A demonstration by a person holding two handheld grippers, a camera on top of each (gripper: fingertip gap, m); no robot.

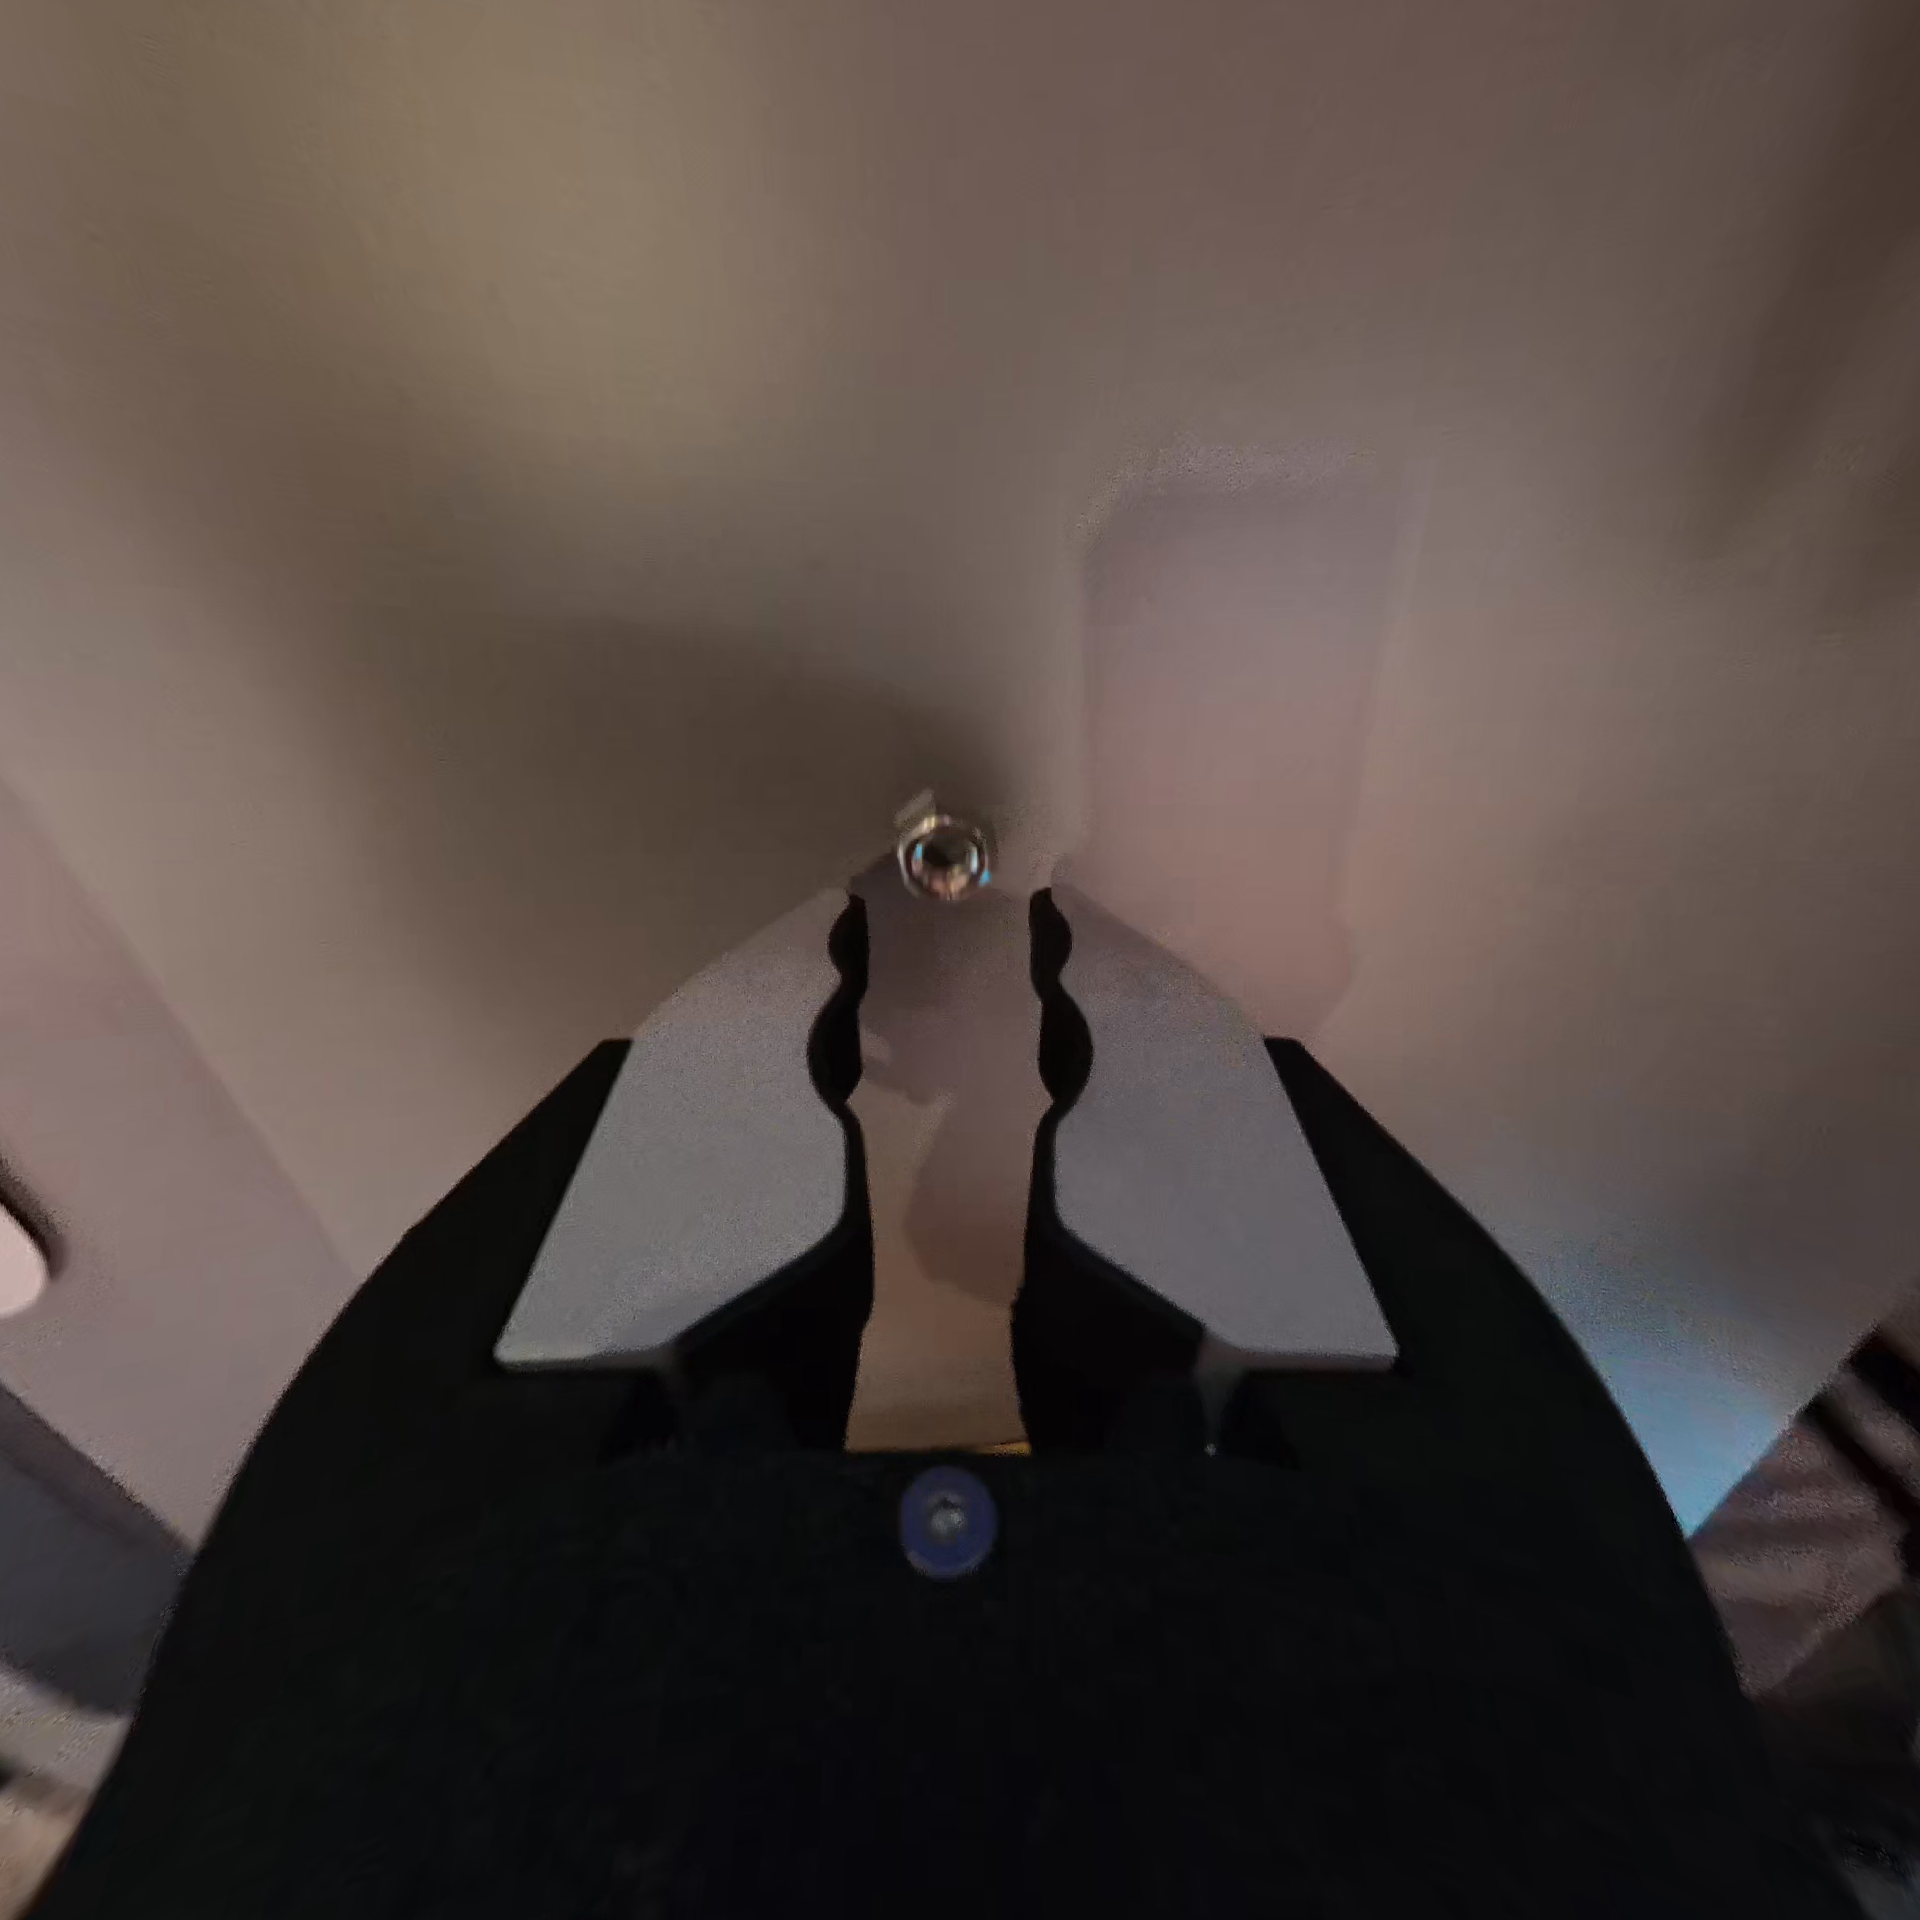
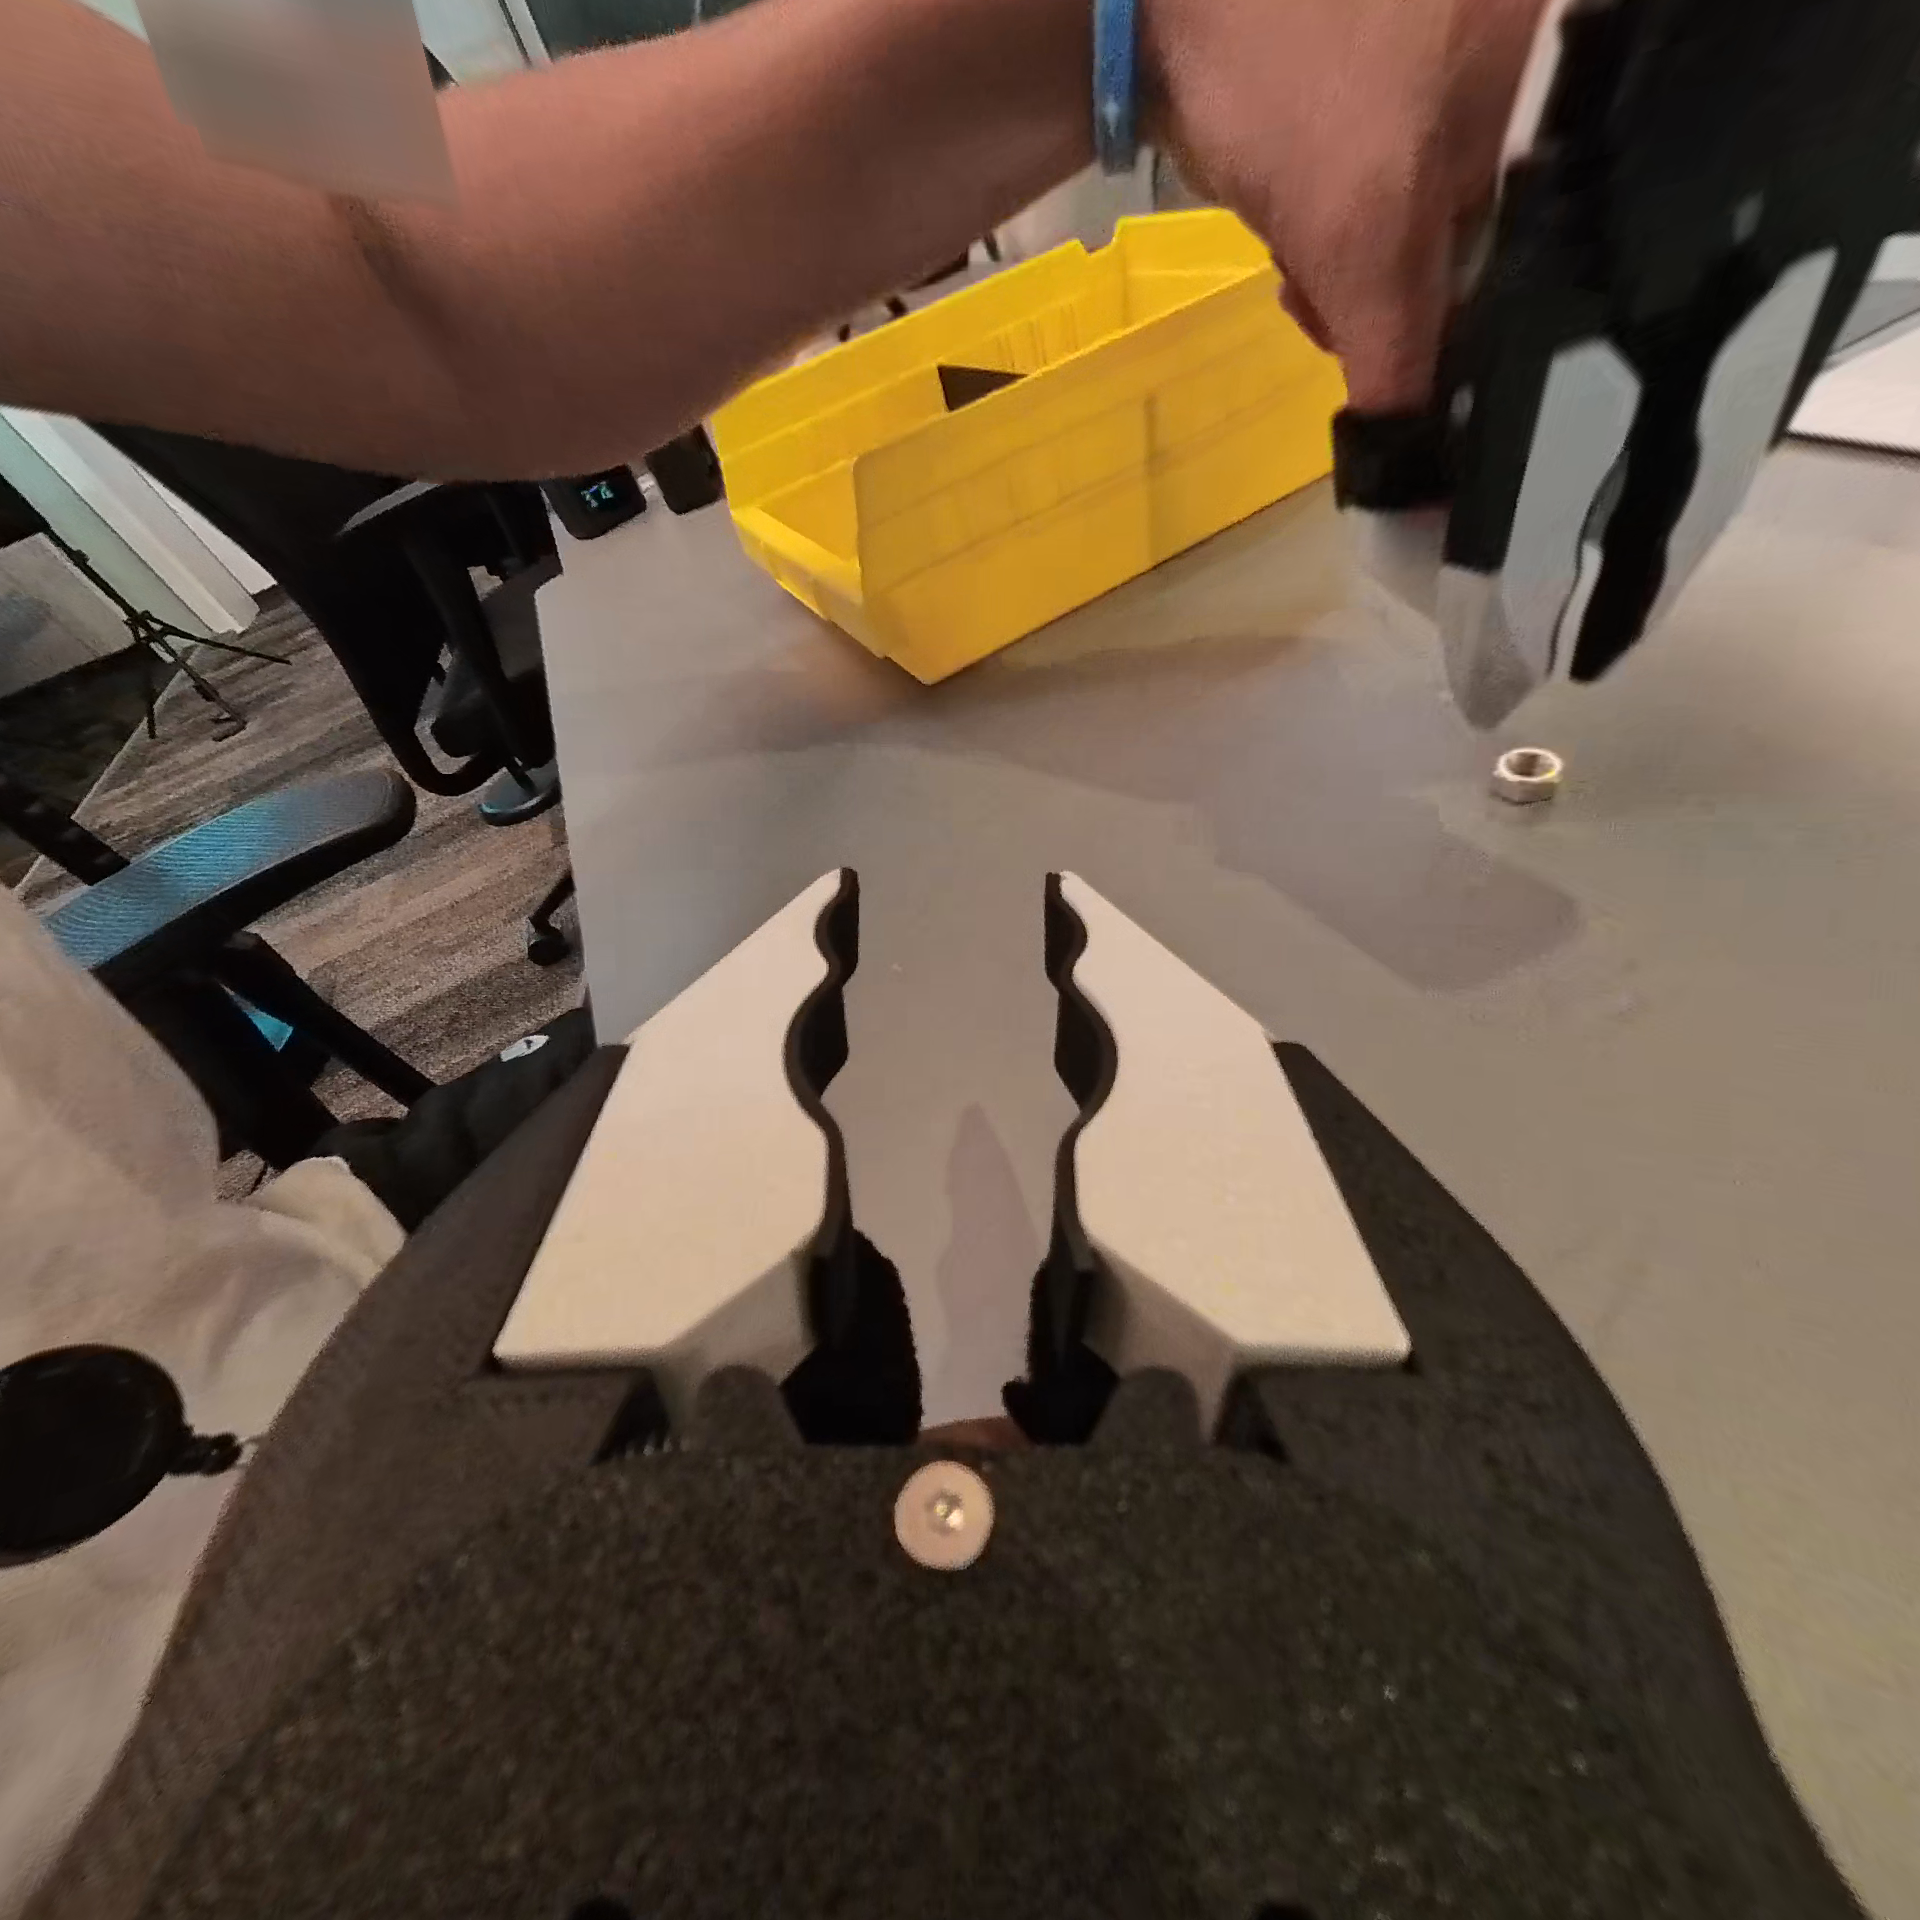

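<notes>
A: Lying flat on the grey table (image 2: 1195, 790), a steel hex nut (image 2: 1526, 775) sits just below the tips of the left gripper (image 2: 1527, 675), which points down at it without touching, fingers parted and empty.

B: Its own camera shows the same nut (image 1: 943, 859) just past the fingertips of that gripper (image 1: 945, 894), with nothing between the spread fingers but blurred tabletop (image 1: 623, 416). No bin shows there.

A: Only the right wrist view shows the yellow plastic bin (image 2: 1029, 520), well behind the nut on the table. One dark triangular shape lies inside; I can't tell what it is.

B: And the right gripper (image 2: 951, 883)?

A: Fingers apart, gripping nothing, over bare table nearer the camera. A forearm (image 2: 520, 281) with a blue wristband (image 2: 1117, 83) crosses above, and office chairs (image 2: 239, 862) stand on the floor to the left.
</notes>
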